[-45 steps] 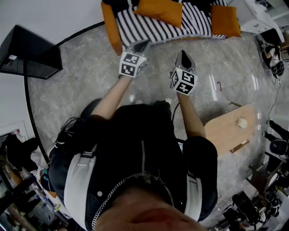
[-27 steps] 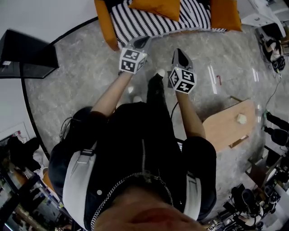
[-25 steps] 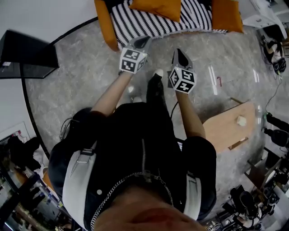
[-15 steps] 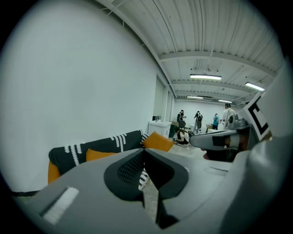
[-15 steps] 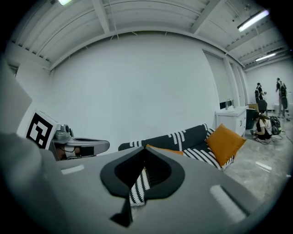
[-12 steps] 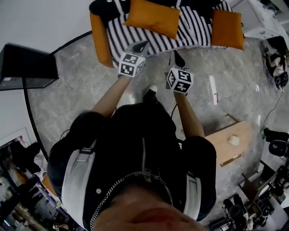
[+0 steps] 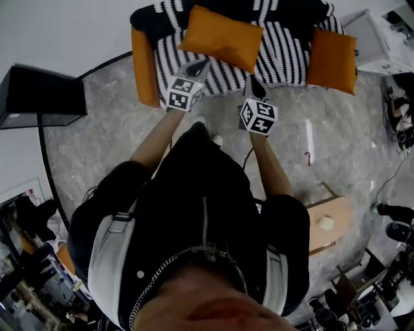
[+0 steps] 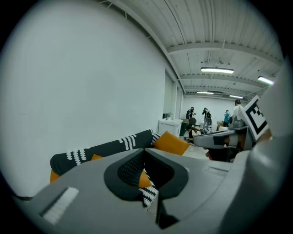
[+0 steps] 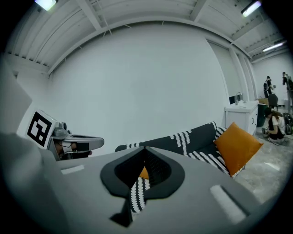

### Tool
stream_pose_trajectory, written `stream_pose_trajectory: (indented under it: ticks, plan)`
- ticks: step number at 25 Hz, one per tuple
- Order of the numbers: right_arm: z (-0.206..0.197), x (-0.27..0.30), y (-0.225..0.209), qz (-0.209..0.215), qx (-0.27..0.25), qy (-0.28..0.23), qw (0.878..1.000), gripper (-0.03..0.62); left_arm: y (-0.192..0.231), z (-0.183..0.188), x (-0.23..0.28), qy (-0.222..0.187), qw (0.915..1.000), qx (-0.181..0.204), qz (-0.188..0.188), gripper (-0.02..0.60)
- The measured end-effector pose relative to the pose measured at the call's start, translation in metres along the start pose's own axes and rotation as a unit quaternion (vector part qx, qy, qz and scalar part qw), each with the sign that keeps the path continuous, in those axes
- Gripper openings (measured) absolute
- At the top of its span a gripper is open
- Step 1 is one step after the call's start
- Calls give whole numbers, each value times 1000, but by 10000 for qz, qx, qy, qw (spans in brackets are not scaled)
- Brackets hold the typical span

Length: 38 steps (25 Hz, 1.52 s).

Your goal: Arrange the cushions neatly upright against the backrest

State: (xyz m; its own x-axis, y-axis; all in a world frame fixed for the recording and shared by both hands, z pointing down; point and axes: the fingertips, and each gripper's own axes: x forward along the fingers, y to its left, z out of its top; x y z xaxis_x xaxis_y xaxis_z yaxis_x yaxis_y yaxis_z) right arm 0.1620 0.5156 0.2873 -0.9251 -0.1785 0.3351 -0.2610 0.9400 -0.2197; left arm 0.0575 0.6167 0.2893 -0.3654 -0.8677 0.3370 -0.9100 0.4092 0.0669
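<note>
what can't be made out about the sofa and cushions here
Sofa backrest: head view, top cut off by the frame edge.
Middle cushion: left gripper view, mostly hidden behind the left gripper.
Orange piece at the sofa's left end: head view, too small to tell cushion from armrest.

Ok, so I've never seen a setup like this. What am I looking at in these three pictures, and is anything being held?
There is no robot here. A person holds a clamp-like tool, a gripper, in each hand. The top-down picture comes from a camera on the person's head. It shows the left gripper and the right gripper pointing at a striped sofa. The other two pictures come from a camera riding on each gripper, looking along its jaws. On the sofa, one orange cushion lies across the middle of the seat and a second cushion stands at the right end. Both grippers' jaws are together with nothing between them, so nothing is held.
</note>
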Motion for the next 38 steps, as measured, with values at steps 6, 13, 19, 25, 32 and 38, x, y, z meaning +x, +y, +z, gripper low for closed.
stream_pose_trajectory:
  ticks: [6,13,19,25,32,38]
  plan:
    - [6,63,-17,55,-9,141,9999,3,43,1,52,41,9999,-129,93,11]
    - [40,166,-66,-68,-26,313,9995,3,101,11,157,223,9993,-293,2,11]
    - [61,264,-105,-218,73,658,9976,3,155,31,236,379,9985,-362,-131,11]
    - [73,344,-114,-259,100,844,9960,3,217,34,287,558,9975,-407,-138,11]
    - [87,396,-124,-241,53,905,9956,3,251,33,328,685,9960,-572,-99,11]
    - [91,413,-129,-49,-61,1007,9949,3,261,43,342,725,9958,-550,81,11]
